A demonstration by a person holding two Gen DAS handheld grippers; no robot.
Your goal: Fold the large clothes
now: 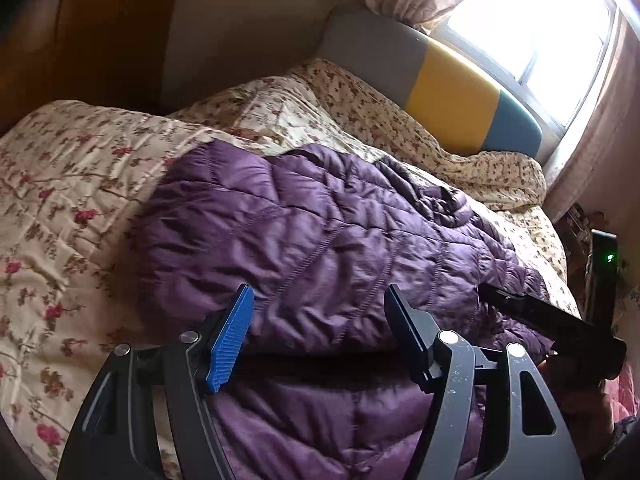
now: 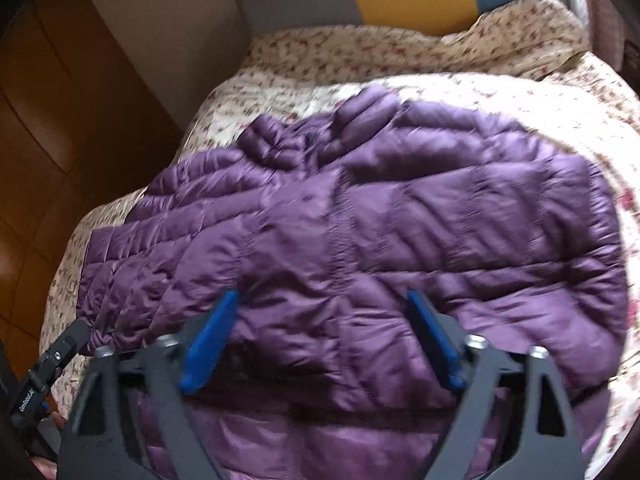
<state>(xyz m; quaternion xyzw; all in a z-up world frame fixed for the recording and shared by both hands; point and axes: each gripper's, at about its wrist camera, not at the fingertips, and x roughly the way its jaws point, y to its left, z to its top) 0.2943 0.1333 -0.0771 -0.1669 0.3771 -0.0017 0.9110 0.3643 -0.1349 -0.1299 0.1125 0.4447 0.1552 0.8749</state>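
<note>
Here, a purple jacket point(image 1: 320, 240) lies spread on the floral quilt point(image 1: 60, 200) of a bed, collar toward the striped headboard point(image 1: 452, 100), one sleeve stretched out to the side in the right wrist view. Left gripper point(image 1: 320, 320) hovers above the jacket's near part, jaws partly apart, nothing between the pads. Right gripper point(image 2: 320, 328) likewise, jaws partly apart, empty, above the hem. No containers in view.

The only writing stands in small white letters on the black body of the other tool point(image 2: 40, 380), at the lower left edge of the right wrist view. It is too small and blurred to read with certainty. Nothing else carries text.
</note>
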